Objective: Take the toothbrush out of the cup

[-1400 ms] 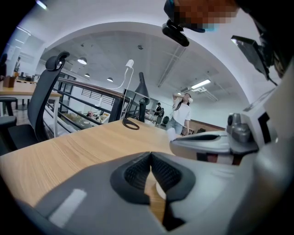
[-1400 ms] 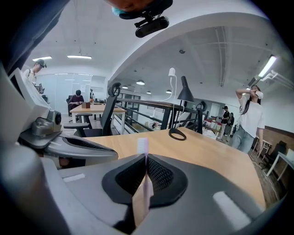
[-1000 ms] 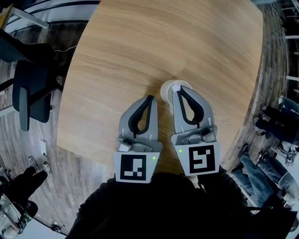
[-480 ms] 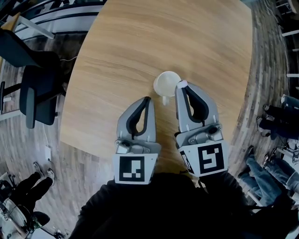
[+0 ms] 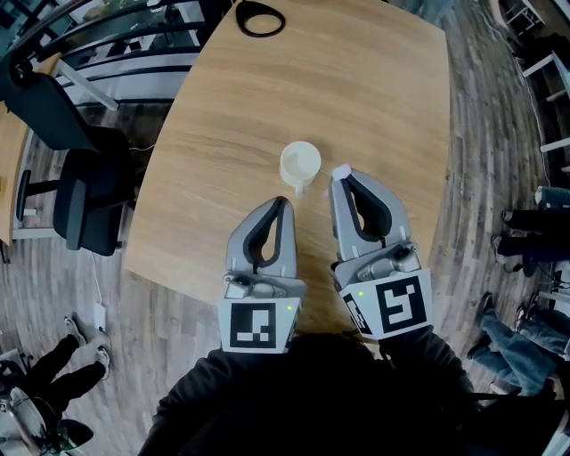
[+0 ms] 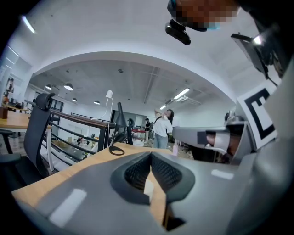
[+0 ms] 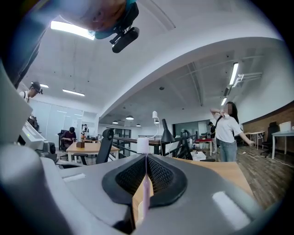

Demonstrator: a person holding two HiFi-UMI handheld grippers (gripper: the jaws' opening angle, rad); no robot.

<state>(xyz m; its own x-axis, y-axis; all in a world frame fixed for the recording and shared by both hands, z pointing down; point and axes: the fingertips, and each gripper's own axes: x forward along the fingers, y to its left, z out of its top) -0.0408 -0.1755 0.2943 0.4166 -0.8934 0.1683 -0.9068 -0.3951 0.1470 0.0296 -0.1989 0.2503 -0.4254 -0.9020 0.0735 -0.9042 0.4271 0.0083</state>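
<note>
A white cup [image 5: 300,164] stands on the round wooden table [image 5: 356,80]. My right gripper [image 5: 341,175] hovers just right of the cup, shut on a pink toothbrush whose pale head [image 5: 341,169] pokes out past the fingertips. In the right gripper view the pink handle [image 7: 143,195] runs up between the shut jaws of the right gripper [image 7: 146,158], with the white brush head [image 7: 143,145] above them. My left gripper [image 5: 283,204] is shut and holds nothing, a little nearer than the cup. In the left gripper view the left gripper [image 6: 150,156] points level across the table.
A black ring [image 5: 259,18] lies at the table's far edge, also the black ring [image 6: 116,150] in the left gripper view. Dark office chairs [image 5: 85,191] stand left of the table. People stand and sit around the room; one person [image 7: 227,131] stands beyond the table.
Both grippers have risen. The right one, first over the cup with the toothbrush, has lifted it out and now sits right of the cup. The cup stays on the table.
</note>
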